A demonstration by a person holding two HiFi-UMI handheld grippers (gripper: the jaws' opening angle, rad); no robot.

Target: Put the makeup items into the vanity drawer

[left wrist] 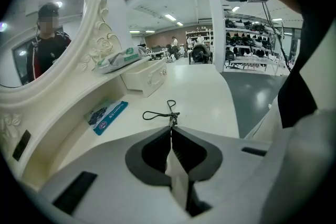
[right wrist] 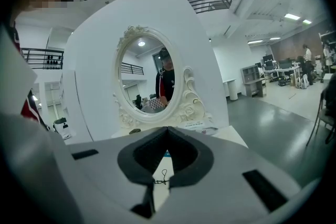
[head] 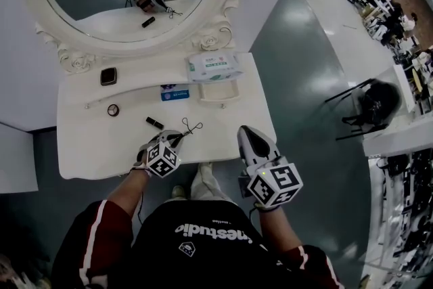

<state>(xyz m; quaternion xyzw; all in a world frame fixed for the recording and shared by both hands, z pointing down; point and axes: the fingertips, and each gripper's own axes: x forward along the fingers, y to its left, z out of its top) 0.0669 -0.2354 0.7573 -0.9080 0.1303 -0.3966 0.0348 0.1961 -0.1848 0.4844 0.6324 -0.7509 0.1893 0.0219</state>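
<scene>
The left claw (head: 177, 139) is pressed together and pinches the near end of the thin black wire eyelash curler (head: 191, 126). The curler lies on the white vanity tabletop (head: 88, 152), close to its front edge. The right claw (head: 245, 132) is also pressed together and holds nothing; it is raised over the right front part of the tabletop. A black lipstick tube (head: 154, 122) lies near the left claw. Farther back are a flat blue packet (head: 174, 94) and a white pack of wet wipes (head: 215, 66).
</scene>
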